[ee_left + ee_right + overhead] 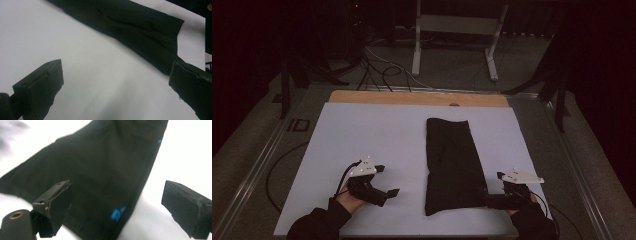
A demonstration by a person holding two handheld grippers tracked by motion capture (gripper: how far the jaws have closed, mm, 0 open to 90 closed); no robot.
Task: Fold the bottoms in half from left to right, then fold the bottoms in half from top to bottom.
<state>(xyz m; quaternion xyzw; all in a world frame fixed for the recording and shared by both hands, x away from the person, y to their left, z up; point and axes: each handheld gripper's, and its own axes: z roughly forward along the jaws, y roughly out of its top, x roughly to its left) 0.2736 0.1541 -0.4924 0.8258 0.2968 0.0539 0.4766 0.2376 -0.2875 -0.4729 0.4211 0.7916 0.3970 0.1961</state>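
I see folded black cloth (451, 165) centre frame | right gripper (486, 199) spread at its lower-right corner, pinching nothing | left gripper (388, 181) spread, lower left, apart | risk: jaw snags the hem, dragging the fold open

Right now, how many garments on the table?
1. A folded black garment lies lengthwise right of centre on the white sheet, its near end by the right gripper. Layers folded inside can't be ruled out.
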